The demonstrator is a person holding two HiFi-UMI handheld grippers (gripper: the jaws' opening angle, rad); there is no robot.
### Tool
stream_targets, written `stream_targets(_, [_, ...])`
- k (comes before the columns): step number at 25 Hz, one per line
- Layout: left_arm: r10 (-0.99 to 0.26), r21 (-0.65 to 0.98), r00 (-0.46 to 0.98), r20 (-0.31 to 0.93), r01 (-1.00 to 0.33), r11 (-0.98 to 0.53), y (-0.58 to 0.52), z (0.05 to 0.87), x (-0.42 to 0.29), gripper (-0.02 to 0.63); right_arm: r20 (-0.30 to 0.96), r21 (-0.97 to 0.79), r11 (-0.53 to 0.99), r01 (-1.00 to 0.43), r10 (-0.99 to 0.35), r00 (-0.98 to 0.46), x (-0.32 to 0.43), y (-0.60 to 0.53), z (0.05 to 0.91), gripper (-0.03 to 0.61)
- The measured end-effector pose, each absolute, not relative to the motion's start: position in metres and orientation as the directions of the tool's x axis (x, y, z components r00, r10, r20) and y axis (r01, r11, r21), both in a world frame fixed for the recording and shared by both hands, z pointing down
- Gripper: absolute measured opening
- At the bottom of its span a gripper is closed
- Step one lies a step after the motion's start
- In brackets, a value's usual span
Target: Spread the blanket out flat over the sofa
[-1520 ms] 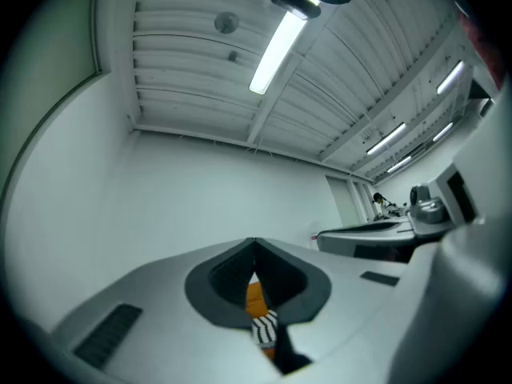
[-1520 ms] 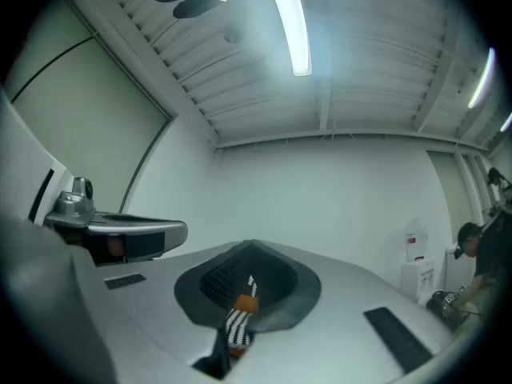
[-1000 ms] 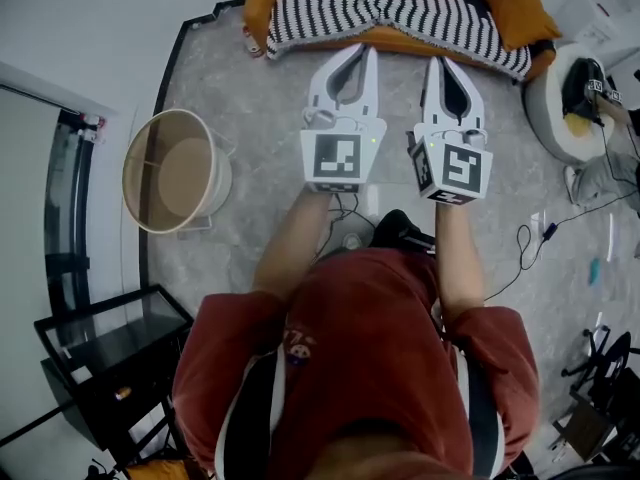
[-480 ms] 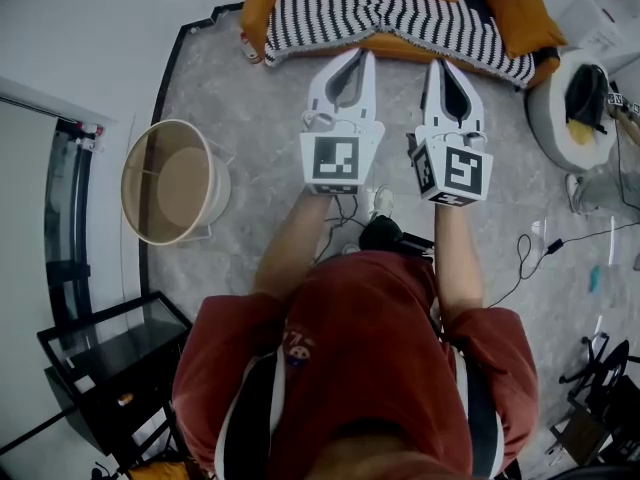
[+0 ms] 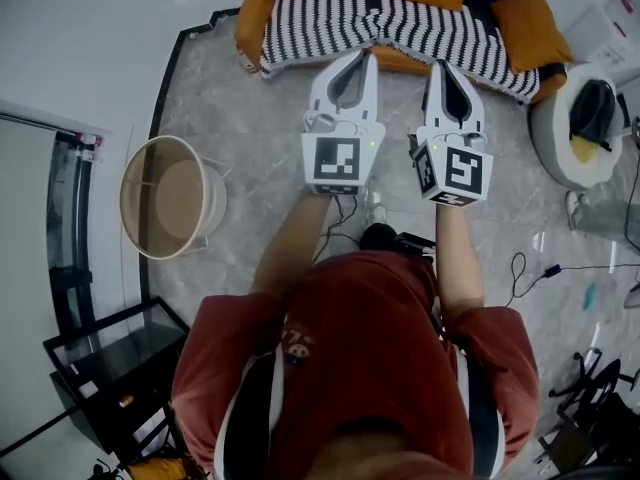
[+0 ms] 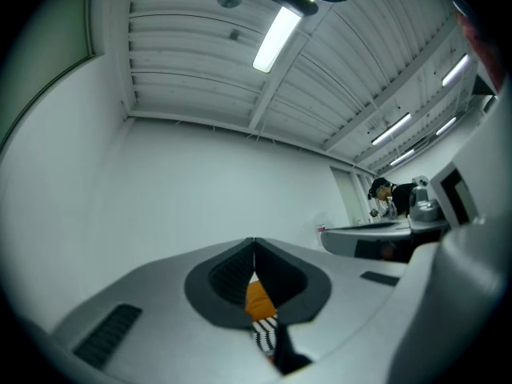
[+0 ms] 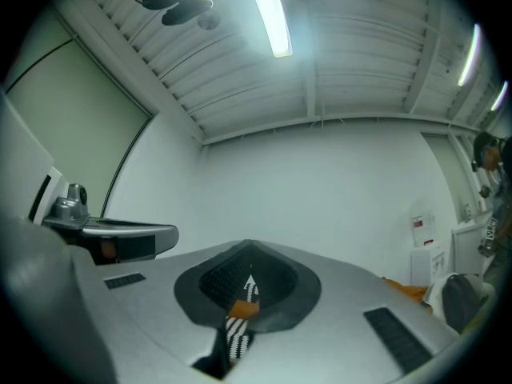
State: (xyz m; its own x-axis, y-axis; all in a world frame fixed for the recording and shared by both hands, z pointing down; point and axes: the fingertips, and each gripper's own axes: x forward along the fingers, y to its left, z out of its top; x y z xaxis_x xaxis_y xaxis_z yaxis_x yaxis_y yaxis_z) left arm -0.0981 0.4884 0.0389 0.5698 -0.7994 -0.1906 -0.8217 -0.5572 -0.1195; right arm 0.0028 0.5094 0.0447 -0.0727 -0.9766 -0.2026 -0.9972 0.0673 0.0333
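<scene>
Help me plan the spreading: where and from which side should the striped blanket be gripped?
Probably the near hem of the blanket, hanging free over the sofa front: left gripper toward its left end, right gripper toward its right, coming from the floor side. That edge faces them; the rest lies rumpled on the seat.

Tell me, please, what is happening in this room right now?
A person in a red top stands facing an orange sofa and holds a gripper in each hand. A black-and-white striped blanket lies rumpled across the sofa seat, not yet spread flat. The left gripper and the right gripper are stretched out side by side toward it, both with jaws shut and nothing between them. The blanket is not yet gripped.
</scene>
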Motion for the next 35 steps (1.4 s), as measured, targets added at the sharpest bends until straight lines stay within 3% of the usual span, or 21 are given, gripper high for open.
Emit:
stream_targets(15, [-0.842,-0.149,0.52,-0.146,-0.853,-0.501,0.387,0.056,-0.014,0.017,-0.175,0.011,0.098,-0.995,-0.98,-0.098,0.105,0.41,0.063,0.012])
stream_targets(35, [-0.811,-0.123,0.563,-0.158,-0.826,-0.55,0.283,0.069,0.006,0.017,-0.169,0.036,0.072,-0.997,-0.983,-0.077,0.117,0.308,0.078,0.012])
